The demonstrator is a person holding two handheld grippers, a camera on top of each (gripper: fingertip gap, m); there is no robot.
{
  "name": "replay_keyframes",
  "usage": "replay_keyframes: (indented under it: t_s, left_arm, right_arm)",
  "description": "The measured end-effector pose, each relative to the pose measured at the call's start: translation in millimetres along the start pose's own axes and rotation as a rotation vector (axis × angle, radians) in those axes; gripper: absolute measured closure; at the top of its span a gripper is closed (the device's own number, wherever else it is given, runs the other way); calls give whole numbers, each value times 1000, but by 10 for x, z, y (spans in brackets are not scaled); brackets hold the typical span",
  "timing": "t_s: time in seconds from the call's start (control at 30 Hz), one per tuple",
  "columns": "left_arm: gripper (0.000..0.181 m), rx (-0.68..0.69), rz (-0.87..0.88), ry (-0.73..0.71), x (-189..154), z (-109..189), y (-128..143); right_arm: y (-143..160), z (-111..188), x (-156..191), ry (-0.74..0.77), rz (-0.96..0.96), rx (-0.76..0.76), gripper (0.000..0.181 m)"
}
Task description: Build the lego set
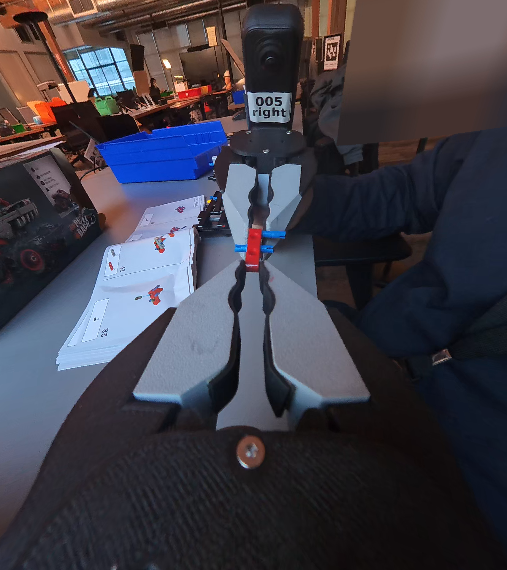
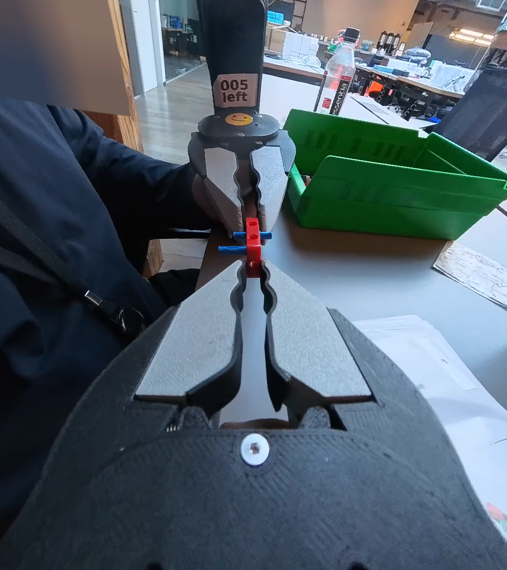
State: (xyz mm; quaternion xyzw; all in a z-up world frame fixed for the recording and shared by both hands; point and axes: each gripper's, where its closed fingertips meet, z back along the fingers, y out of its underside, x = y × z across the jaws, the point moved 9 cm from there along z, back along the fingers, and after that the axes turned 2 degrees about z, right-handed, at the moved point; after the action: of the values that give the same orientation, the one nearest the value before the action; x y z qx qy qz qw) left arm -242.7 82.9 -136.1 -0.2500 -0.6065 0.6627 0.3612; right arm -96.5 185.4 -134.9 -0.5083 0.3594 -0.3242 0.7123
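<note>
nearest in the left wrist view, the left gripper (image 1: 252, 265) is clamped on one end of a short red beam (image 1: 253, 246) held in the air above the grey table's (image 1: 30, 416) near edge, two blue pins (image 1: 274, 234) through its holes. the right gripper (image 2: 253, 265) pinches the opposite end, facing it. this looks like a mid-build handover or pin-seating step; next, one gripper probably lets go and checks the open manual (image 1: 141, 277) beyond, with the blue bin (image 1: 166, 154) farther back.

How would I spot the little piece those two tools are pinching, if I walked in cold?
Find the grey table with the green plastic bin. Above its near edge, the left hand-held gripper and right hand-held gripper meet tip to tip. Between them sits a small red plastic beam, the only piece with thin blue pins sticking out sideways.
</note>
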Motion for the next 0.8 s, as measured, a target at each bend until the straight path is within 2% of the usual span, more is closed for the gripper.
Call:
replay_keyframes:
  t_s: [0.37, 0.47, 0.6, 0.8]
  left_arm:
    - [176, 6, -24, -17, -14, 6, 3]
    - [177, -6, -7, -41, 17, 75, 8]
    - [176, 20, 16, -116, 89, 183, 35]
    - [177, 124, 24, -158, 145, 154, 90]
  right_arm:
    - [17, 20, 3, 28, 61, 24, 175]
    - [49, 74, -62, 89, 73, 65, 172]
    - [116, 207, -273, 261, 31, 118, 175]
    - [216, 168, -294, 190, -59, 190, 166]
